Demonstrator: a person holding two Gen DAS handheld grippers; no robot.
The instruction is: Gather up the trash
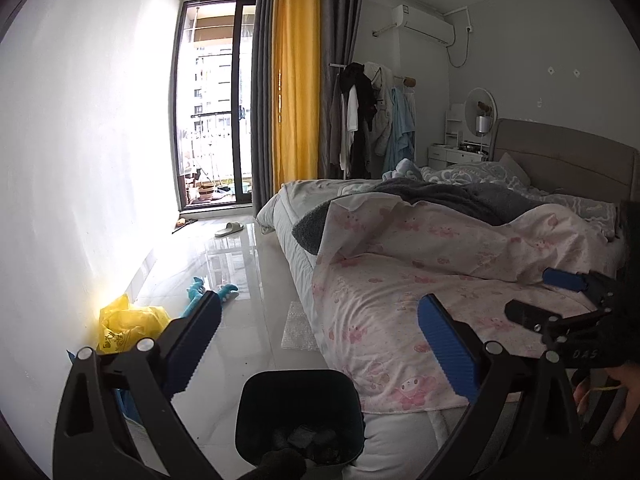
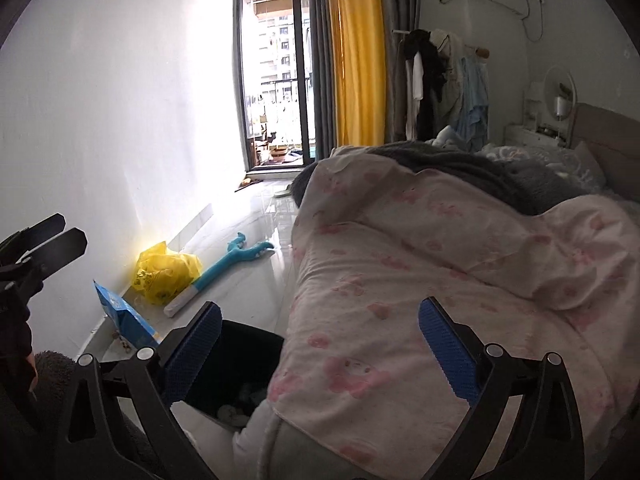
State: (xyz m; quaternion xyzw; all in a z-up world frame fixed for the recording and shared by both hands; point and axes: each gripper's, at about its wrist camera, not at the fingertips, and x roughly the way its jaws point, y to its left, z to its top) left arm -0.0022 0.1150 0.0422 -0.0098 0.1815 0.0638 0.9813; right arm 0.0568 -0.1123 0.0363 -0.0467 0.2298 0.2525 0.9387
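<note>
Floor by left wall: blue packet (image 2: 120, 316) leaning at the baseboard, crumpled yellow plastic bag (image 2: 166, 270) just beside it, then white-and-blue tube (image 2: 188, 298) and teal plush toy (image 2: 244, 254) lying further out. Left gripper (image 1: 320, 340) jaws wide apart, holding nothing, hovering above black trash bin (image 1: 298, 412). Bin stands on floor against bed's (image 1: 440, 280) left edge, near its foot corner; dark and pale scraps inside. Right gripper (image 2: 320, 344) also spread open, empty, over pink-patterned duvet (image 2: 420, 280) at bed's left edge. Grey blanket (image 2: 480, 176) lies further up the bed.
</note>
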